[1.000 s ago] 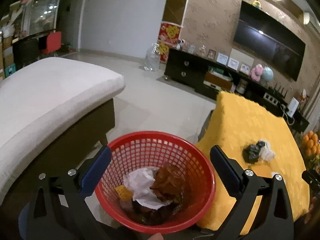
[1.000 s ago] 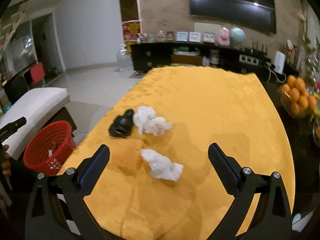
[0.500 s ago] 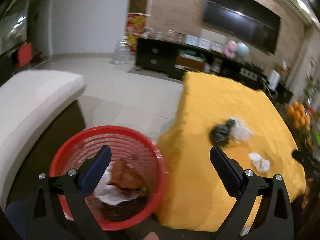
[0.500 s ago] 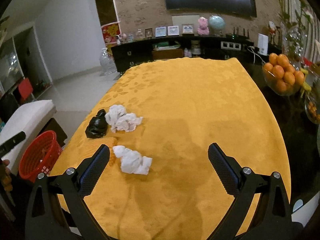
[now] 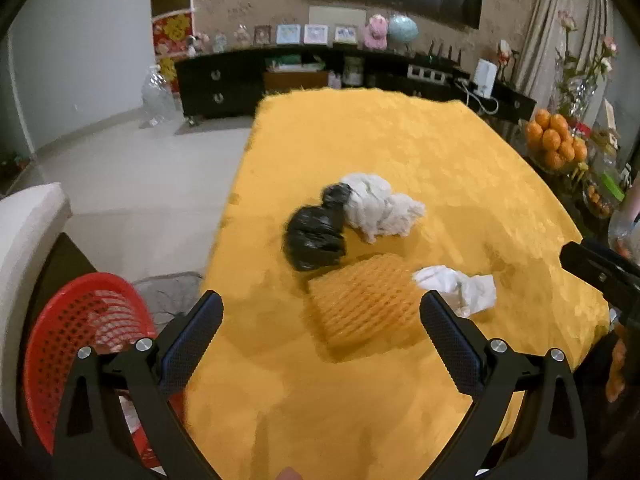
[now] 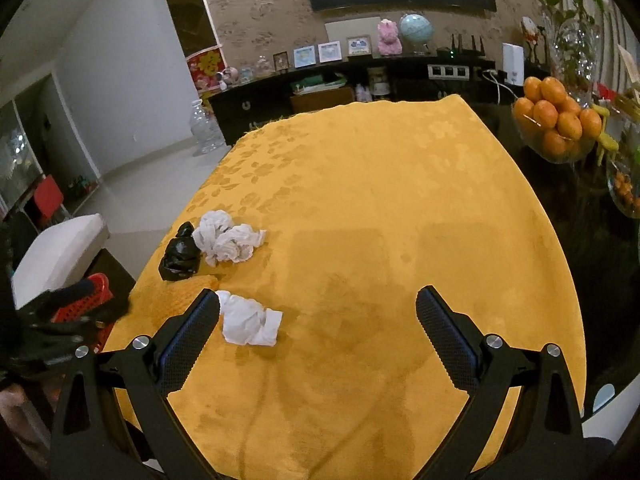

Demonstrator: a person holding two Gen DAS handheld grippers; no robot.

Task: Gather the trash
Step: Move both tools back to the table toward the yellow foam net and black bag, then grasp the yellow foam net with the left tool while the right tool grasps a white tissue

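Four scraps are lying on the yellow tabletop (image 5: 420, 152), near its left edge. Leftmost, off the tabletop, a red basket (image 5: 80, 320) is sitting on the floor. Black bag wad (image 5: 314, 230) is lying with its long axis running away from the camera, narrow end pointing far-right, touching the large white tissue (image 5: 380, 208). Yellow foam net (image 5: 364, 302) is resting just in front, the small tissue (image 5: 460, 288) beside its right end. Left gripper (image 5: 320, 336) is hovering, jaws wide, empty. Right gripper (image 6: 318, 328), jaws wide, is holding nothing.

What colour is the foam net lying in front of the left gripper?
Orange-yellow, nearly matching the tablecloth; the foam net shows best in the left wrist view.
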